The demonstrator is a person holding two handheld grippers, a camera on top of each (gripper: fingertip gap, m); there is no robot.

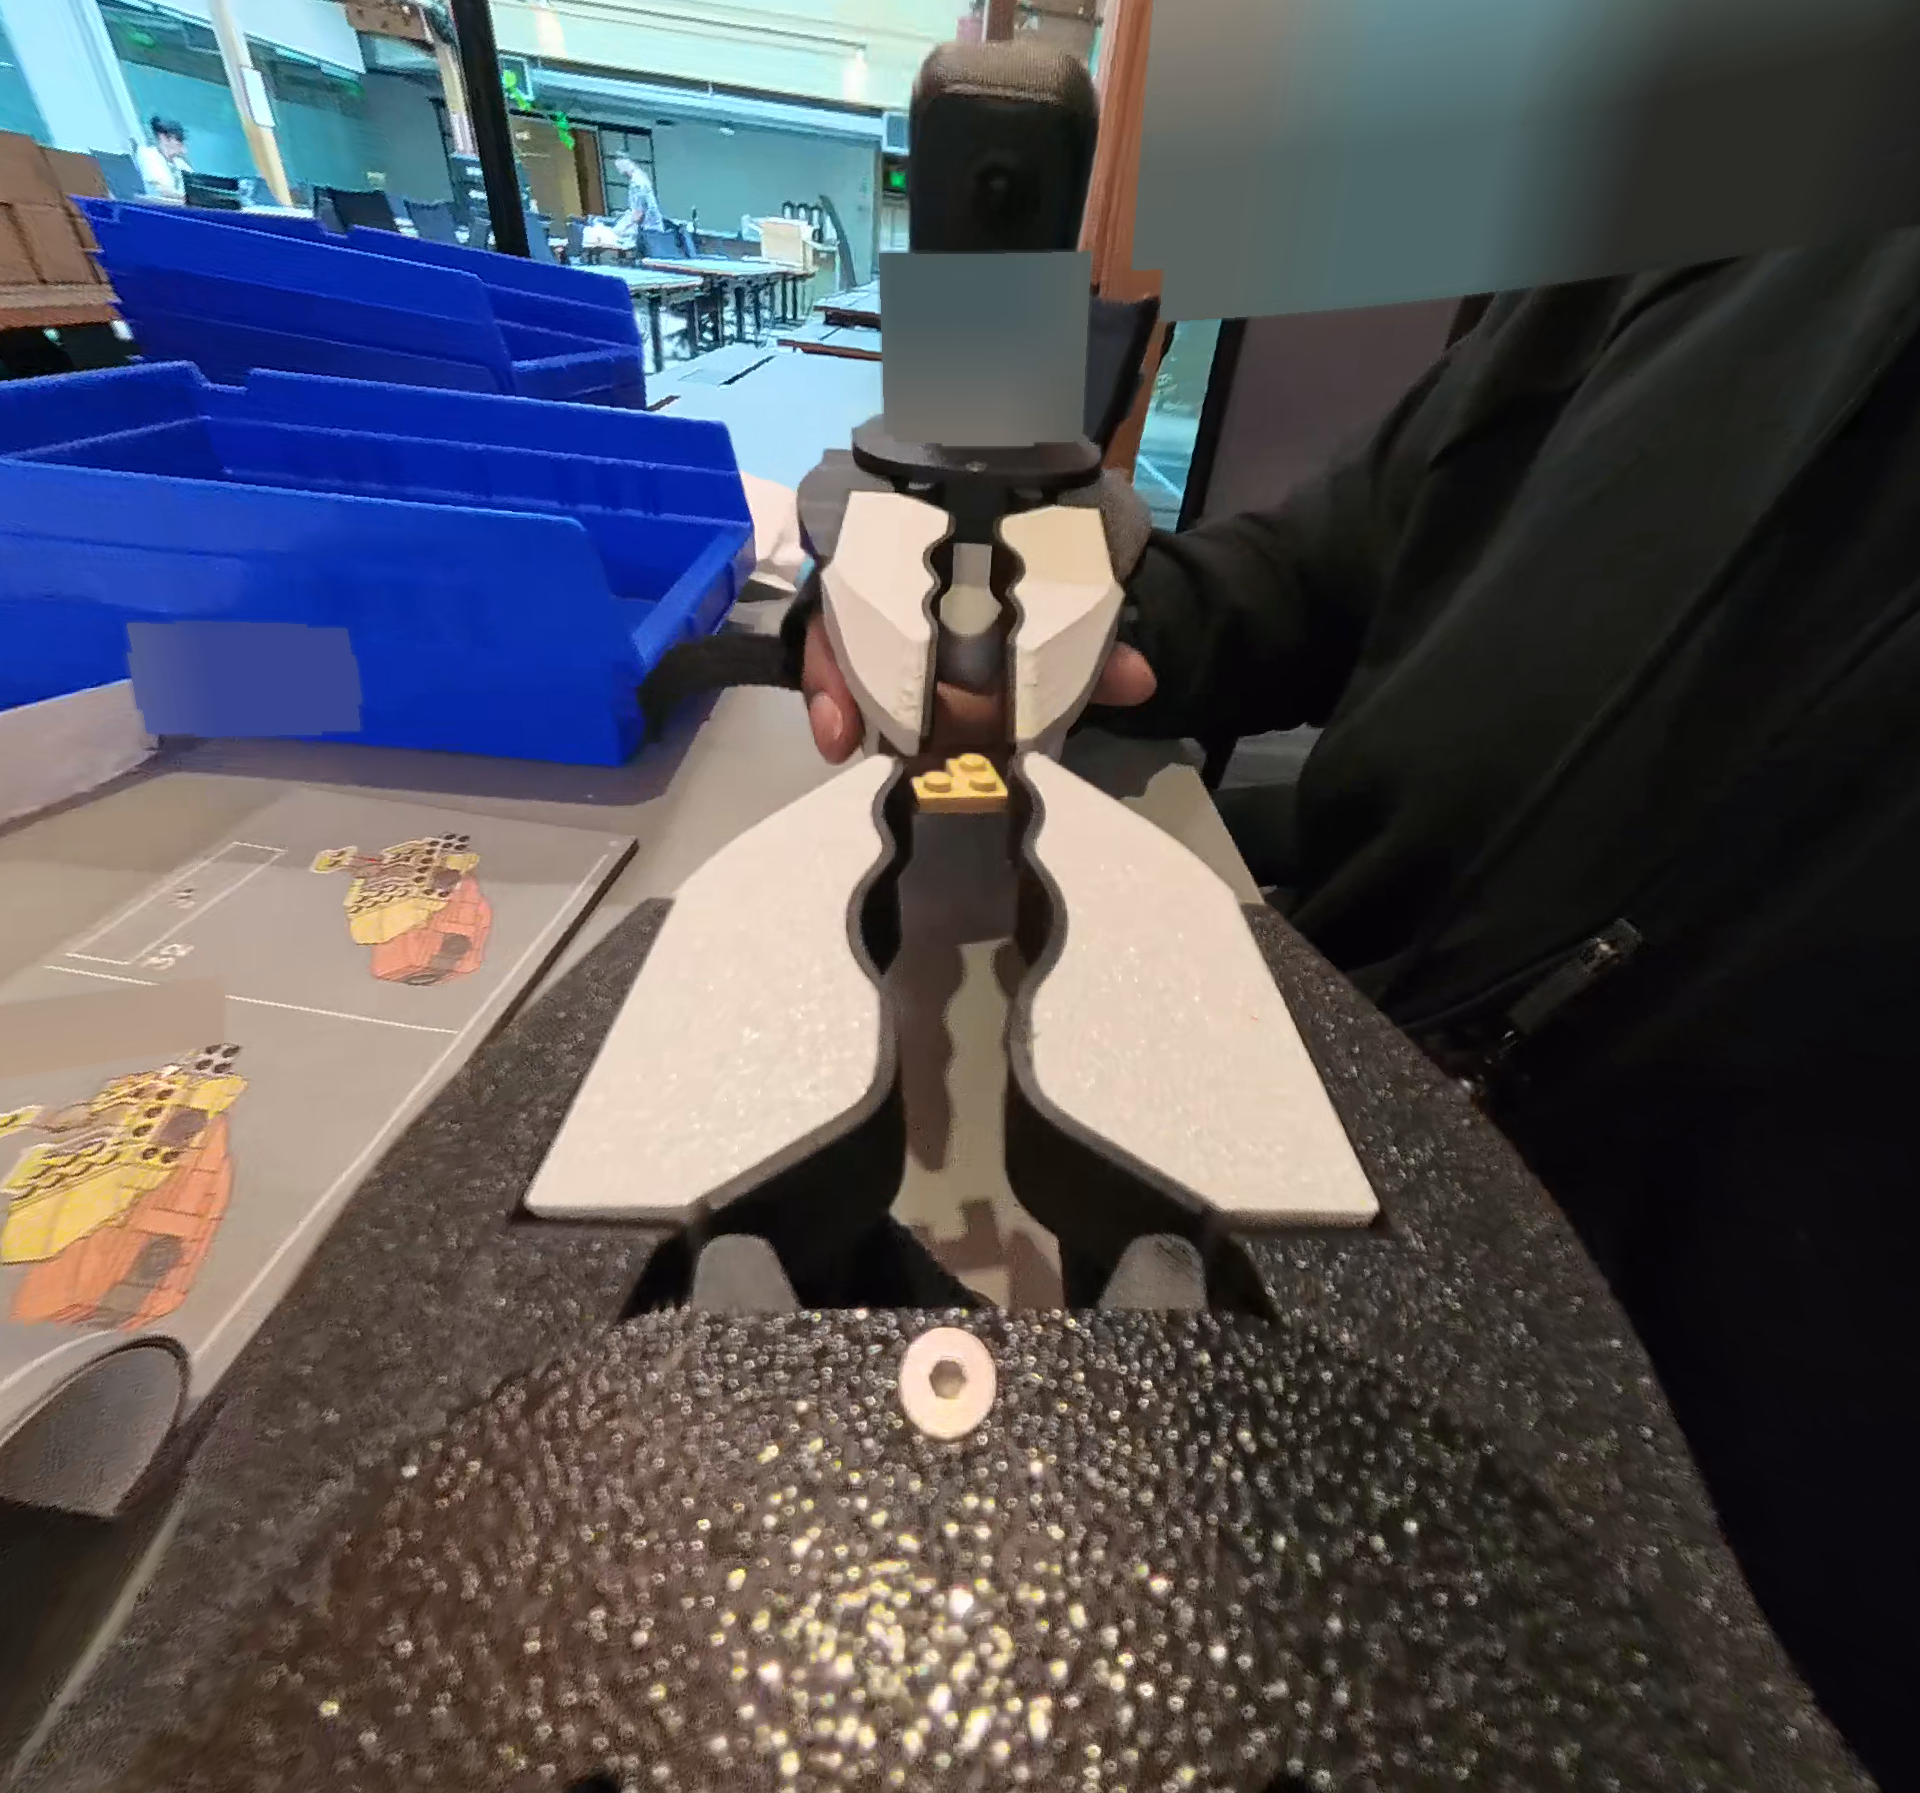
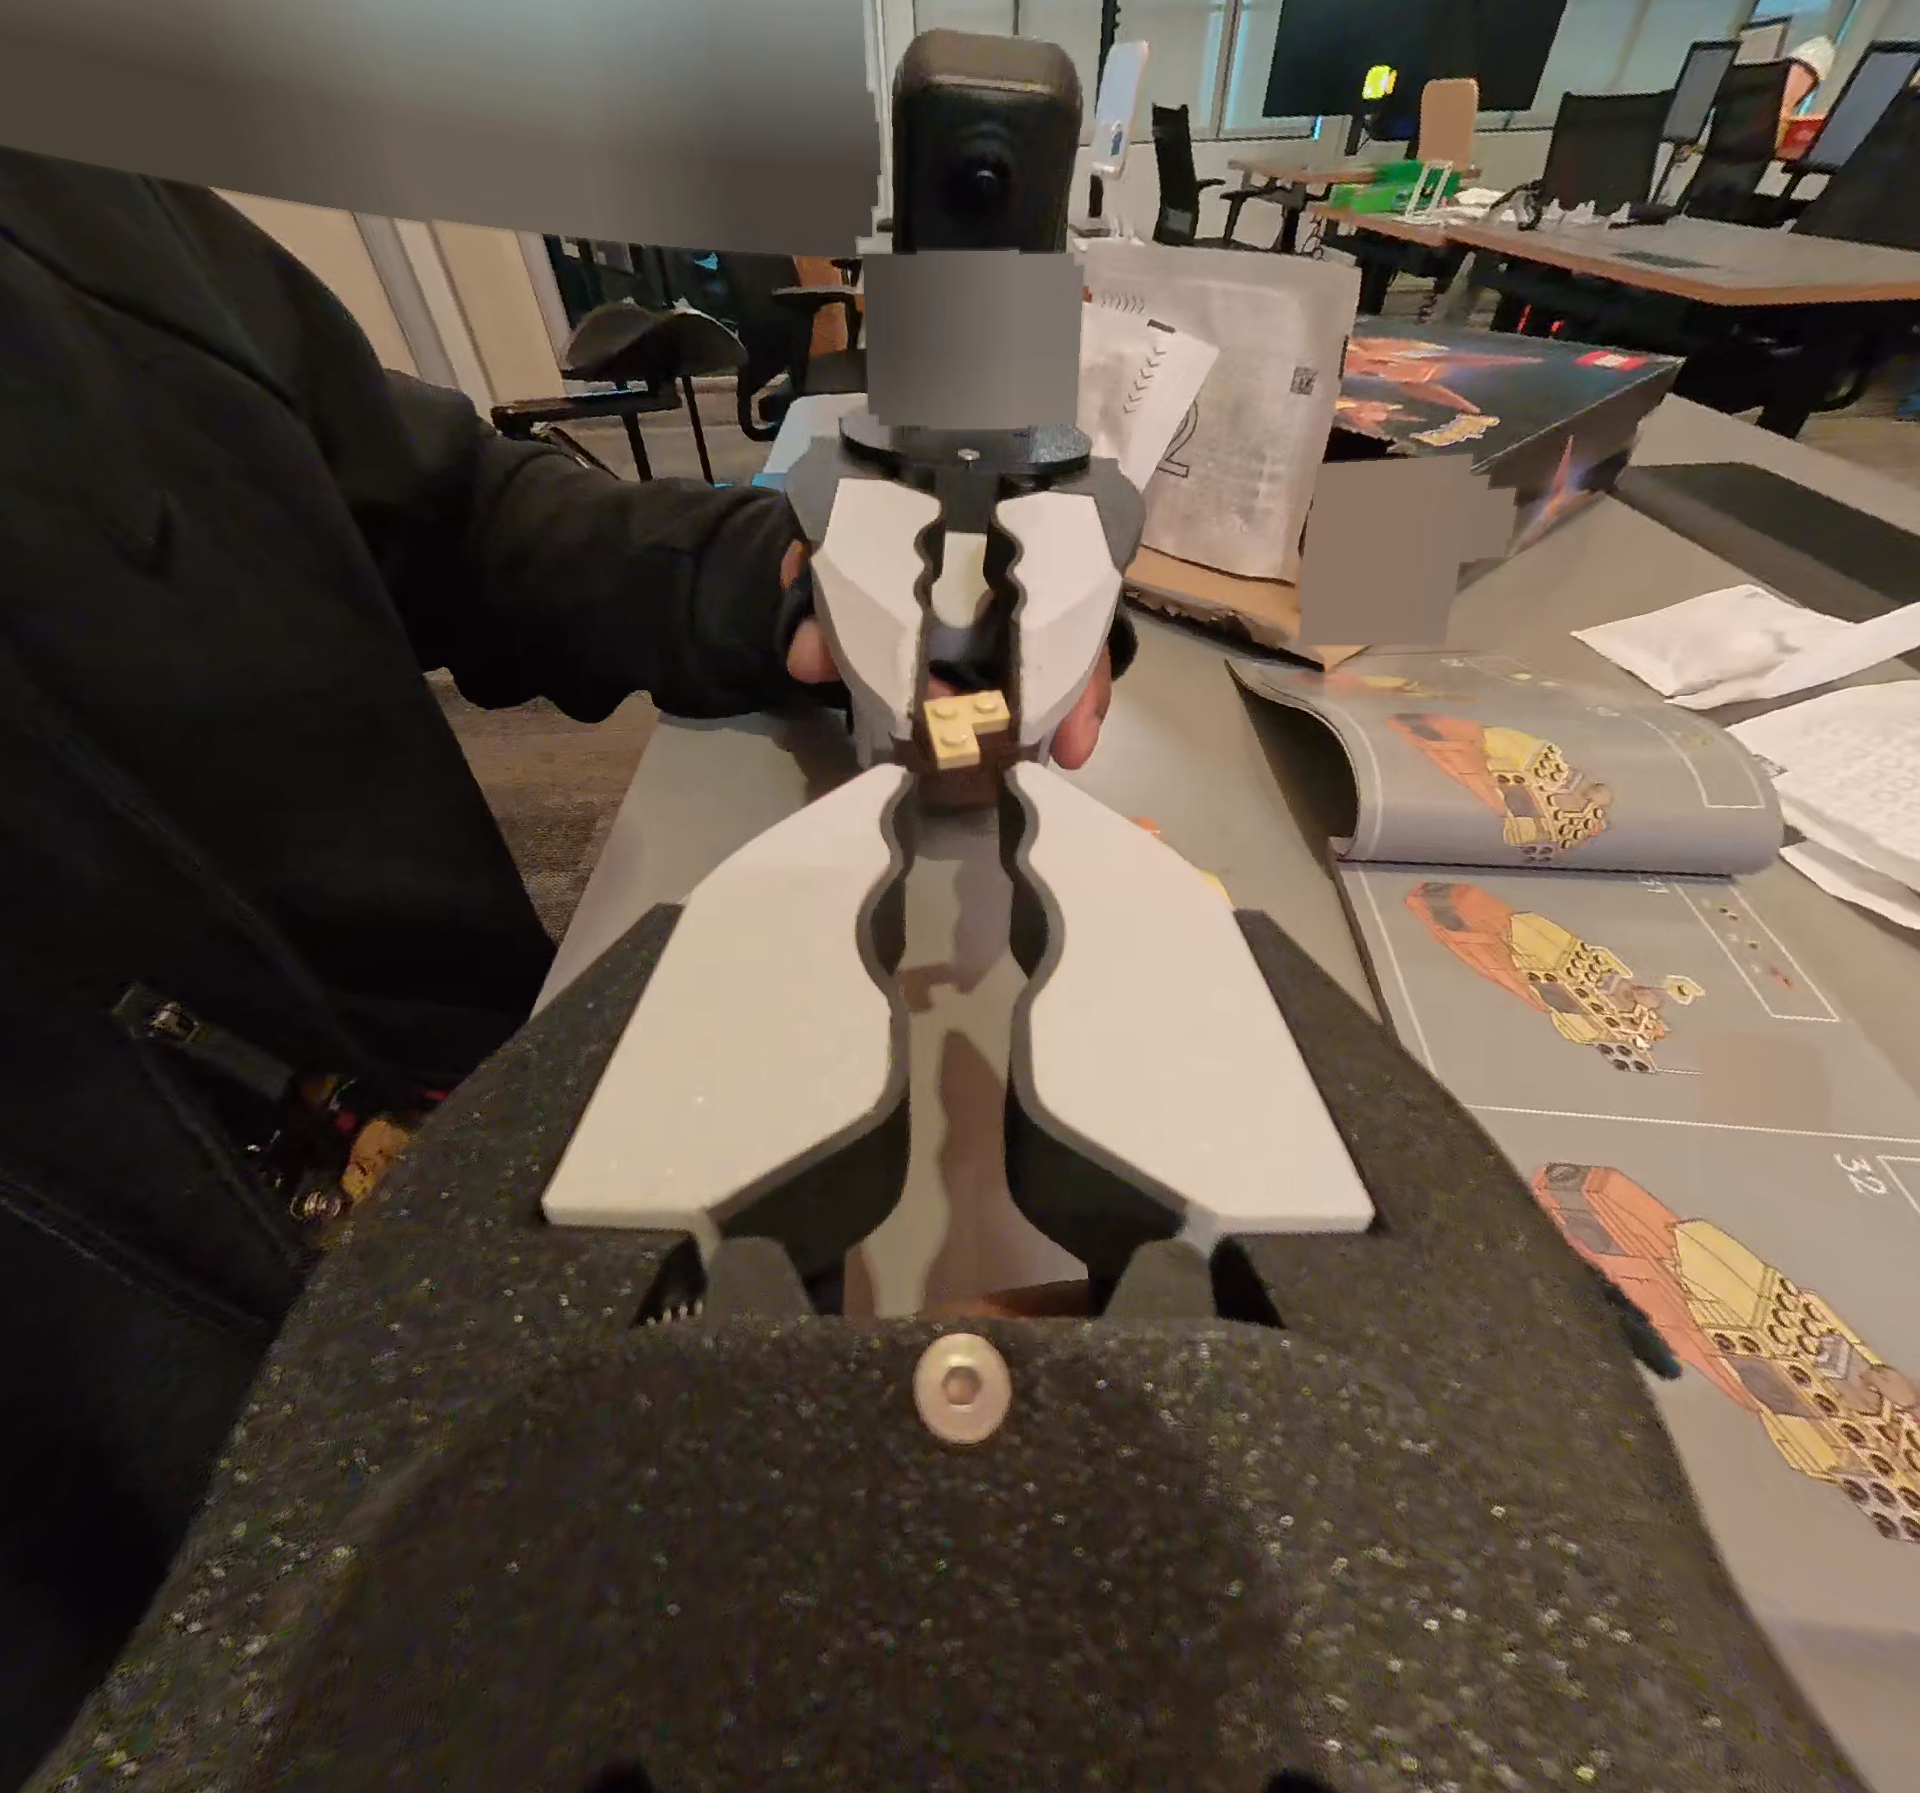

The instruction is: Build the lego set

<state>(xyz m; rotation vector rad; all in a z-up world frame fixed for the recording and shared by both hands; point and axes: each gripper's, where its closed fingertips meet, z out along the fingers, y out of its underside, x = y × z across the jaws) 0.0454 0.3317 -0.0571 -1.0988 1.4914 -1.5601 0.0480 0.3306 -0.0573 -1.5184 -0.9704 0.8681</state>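
Note:
My two grippers meet tip to tip above the grey table. In the left wrist view my left gripper (image 1: 961,793) is shut on a small tan L-shaped plate (image 1: 961,779), studs up. The right gripper (image 1: 971,720) faces it, held by a hand. In the right wrist view my right gripper (image 2: 954,785) is shut on a small dark brown piece (image 2: 951,789). The tan plate (image 2: 966,723) sits on top of that brown piece, between the tips of the left gripper (image 2: 966,709).
Blue plastic bins (image 1: 364,548) stand at the left. An open instruction booklet (image 1: 260,1016) lies on the table, also in the right wrist view (image 2: 1662,1016). The set's box (image 2: 1507,393) and paper bags (image 2: 1226,413) are behind. A person's dark sleeve (image 2: 312,548) is close. The grippers are tip to tip, or close to it.

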